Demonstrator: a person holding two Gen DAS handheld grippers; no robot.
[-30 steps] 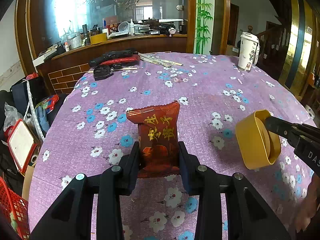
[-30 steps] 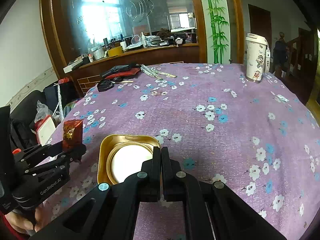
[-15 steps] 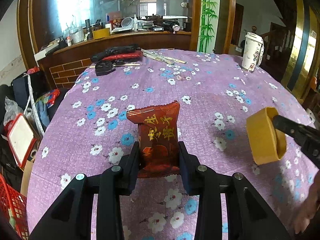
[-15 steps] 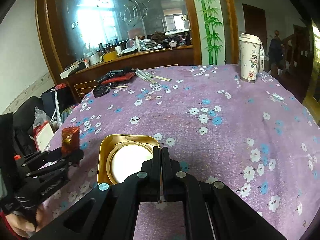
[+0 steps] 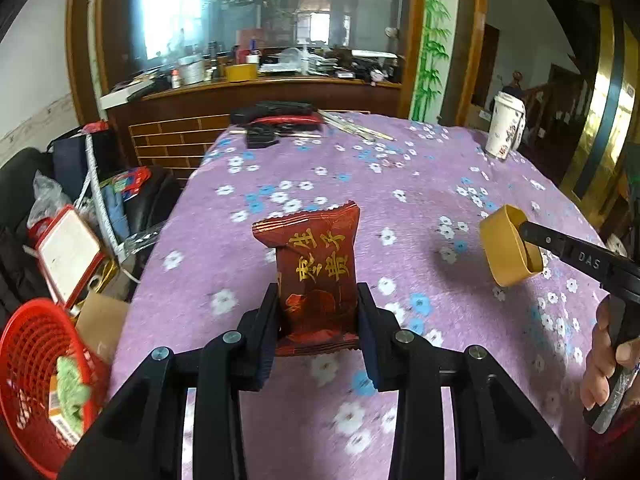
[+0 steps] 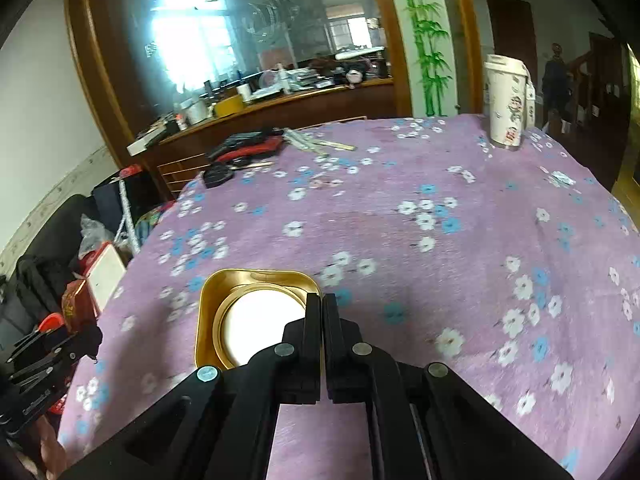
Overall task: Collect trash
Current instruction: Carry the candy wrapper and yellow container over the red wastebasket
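Note:
My left gripper is shut on a red snack wrapper with gold characters and holds it upright above the purple flowered tablecloth. My right gripper is shut on the rim of a gold square tray with a white inside. In the left wrist view that tray hangs at the right. In the right wrist view the left gripper with the wrapper is at the far left, beyond the table edge.
A red mesh basket with some trash in it stands on the floor at the lower left. Bags and boxes crowd the floor left of the table. A white cup and dark tools sit at the far side.
Both grippers have moved left and back with their loads. The table's left edge, the floor clutter and the red basket have come into the left wrist view.

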